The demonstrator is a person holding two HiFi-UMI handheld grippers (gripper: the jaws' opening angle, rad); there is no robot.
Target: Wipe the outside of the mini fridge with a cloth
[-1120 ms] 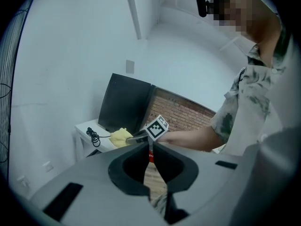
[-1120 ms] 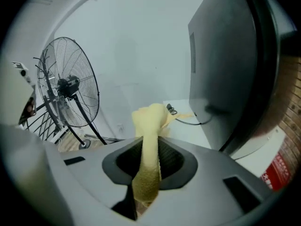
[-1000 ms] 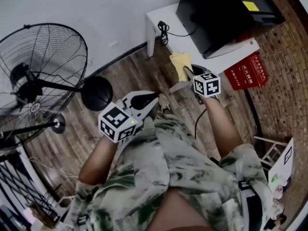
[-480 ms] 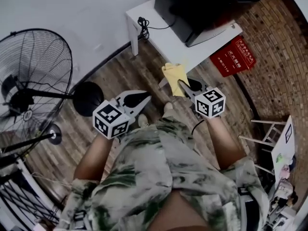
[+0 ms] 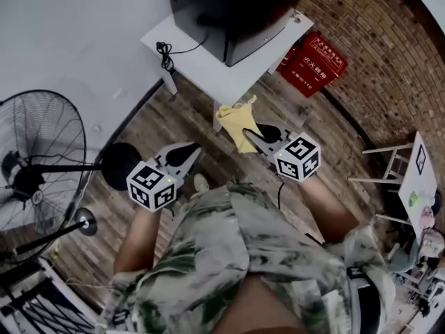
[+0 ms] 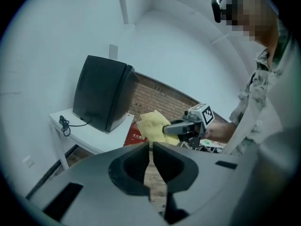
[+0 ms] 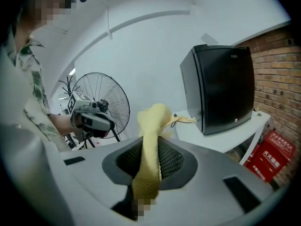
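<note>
The black mini fridge (image 5: 229, 12) stands on a low white table (image 5: 201, 72) against the white wall. It also shows in the left gripper view (image 6: 101, 95) and the right gripper view (image 7: 221, 86). My right gripper (image 5: 252, 134) is shut on a yellow cloth (image 5: 235, 120), held in the air short of the table's front edge. In its own view the cloth (image 7: 149, 140) hangs over the pinched jaws. My left gripper (image 5: 192, 149) is shut and holds nothing, lower left of the cloth and apart from it; its jaws (image 6: 151, 147) meet with only a slit.
A large floor fan (image 5: 38, 165) with a round black base (image 5: 118, 162) stands at the left. A red printed box (image 5: 313, 61) leans by the brick wall right of the table. A coiled black cable (image 5: 165, 51) lies on the table. White frames (image 5: 389, 179) stand far right.
The fridge and table have slid left and nearer in the head view as the person turned toward them. Both grippers came along, and the cloth stays in the right one.
</note>
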